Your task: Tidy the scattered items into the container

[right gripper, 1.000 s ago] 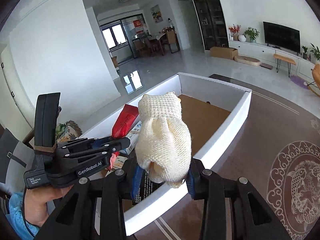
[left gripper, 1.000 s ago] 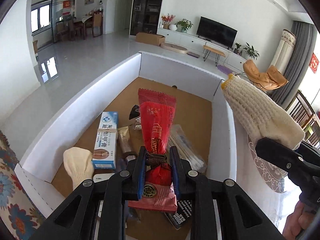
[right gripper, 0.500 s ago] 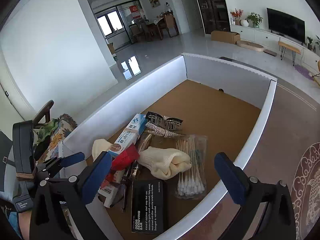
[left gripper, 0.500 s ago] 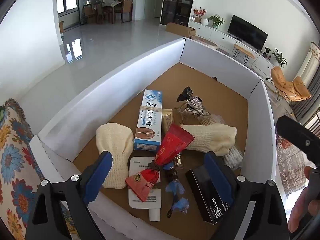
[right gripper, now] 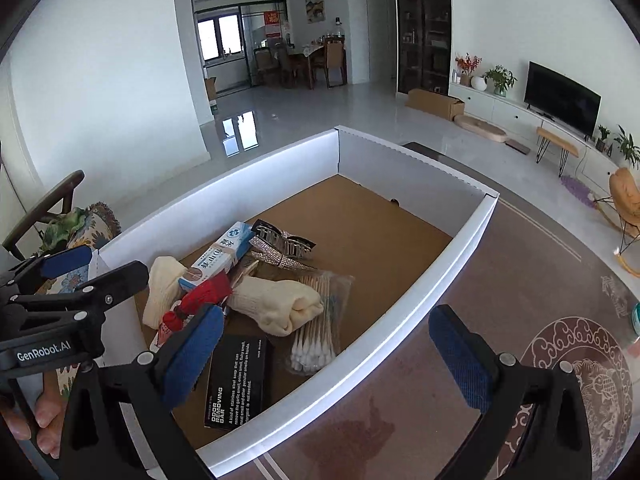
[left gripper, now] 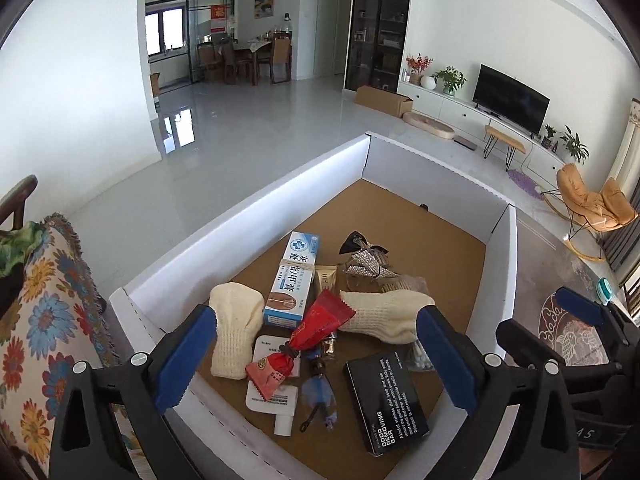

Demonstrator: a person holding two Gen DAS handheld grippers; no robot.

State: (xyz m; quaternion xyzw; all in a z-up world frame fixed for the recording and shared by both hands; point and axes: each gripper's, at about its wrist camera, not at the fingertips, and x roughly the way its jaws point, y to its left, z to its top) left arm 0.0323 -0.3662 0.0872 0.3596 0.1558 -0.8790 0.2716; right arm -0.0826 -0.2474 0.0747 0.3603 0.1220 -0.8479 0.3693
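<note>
From my left gripper [left gripper: 316,356] the box [left gripper: 248,216] sits below and ahead, and everything I can see of the clutter is already in it. Its jaws are spread wide with nothing between the pads; they have just been opening. Going left to right under them: a cream mitt [left gripper: 234,330] by the left pad, soft and light, best pinched across its knit middle; the blue carton [left gripper: 294,280] just past it, stiff and light, best taken across its narrow sides; the red sachet [left gripper: 304,342] lying midway between the pads, crinkly and slippery, easiest held at its tied neck; a second cream mitt [left gripper: 384,316] touching the right pad's side, equally soft; and the black soap box [left gripper: 386,390] nearest me on the right, rigid, flat-faced.

My right gripper [right gripper: 328,354] is also fully spread and empty, the box wall passing between its pads, and its jaws opened within the last second. The cotton buds [right gripper: 316,320] lie just ahead of its left pad, a slick, floppy bag.

A second ago the left jaws clamped the sachet and the right ones held the mitt; both now lie loose in the box.
</note>
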